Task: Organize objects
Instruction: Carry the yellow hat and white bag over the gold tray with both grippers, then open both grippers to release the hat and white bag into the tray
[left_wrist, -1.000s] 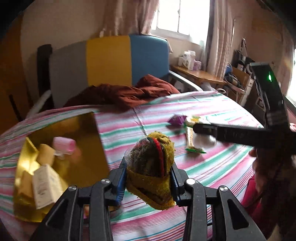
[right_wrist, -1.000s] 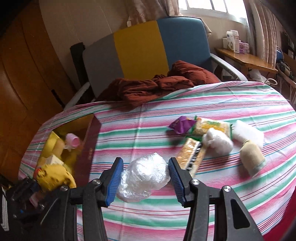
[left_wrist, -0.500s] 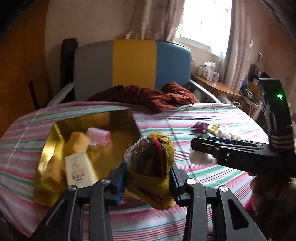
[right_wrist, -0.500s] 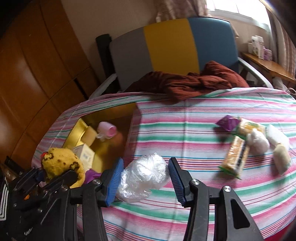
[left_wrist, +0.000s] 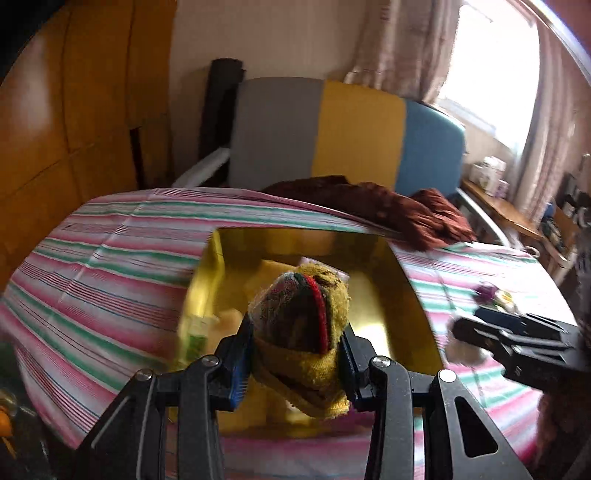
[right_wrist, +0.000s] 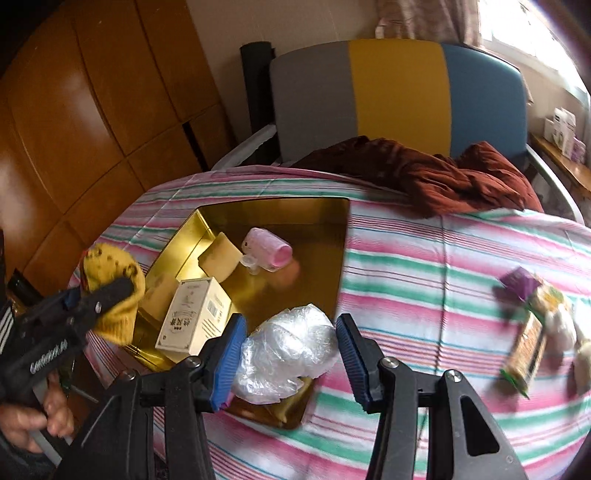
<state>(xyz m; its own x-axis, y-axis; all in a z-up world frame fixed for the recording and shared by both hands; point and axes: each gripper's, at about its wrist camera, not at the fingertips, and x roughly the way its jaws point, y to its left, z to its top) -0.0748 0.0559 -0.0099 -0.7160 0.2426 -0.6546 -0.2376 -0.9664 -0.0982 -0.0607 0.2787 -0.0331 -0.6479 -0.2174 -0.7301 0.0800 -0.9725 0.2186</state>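
My left gripper (left_wrist: 295, 354) is shut on a yellow knitted toy (left_wrist: 306, 332) with a red stripe, held above the near edge of the gold tray (left_wrist: 402, 295). The toy also shows in the right wrist view (right_wrist: 110, 288), left of the tray (right_wrist: 332, 214). My right gripper (right_wrist: 290, 354) holds a clear plastic-wrapped bundle (right_wrist: 288, 350) over the tray's near right corner; the left pad touches it, a small gap shows at the right pad. The tray holds a pink cup (right_wrist: 267, 251), a white box (right_wrist: 195, 317) and a tan block (right_wrist: 219, 254).
Loose snack packets (right_wrist: 528, 339), a purple wrapper (right_wrist: 519, 286) and white bundles (right_wrist: 561, 326) lie on the striped tablecloth (right_wrist: 424, 266) at the right. A brown cloth (right_wrist: 424, 173) lies at the far edge before a grey, yellow and blue chair (right_wrist: 399, 96). Wooden cabinets (right_wrist: 92, 110) stand left.
Both grippers have moved left with their loads, from over the tablecloth to over the gold tray. The toy and the plastic bundle stay held.
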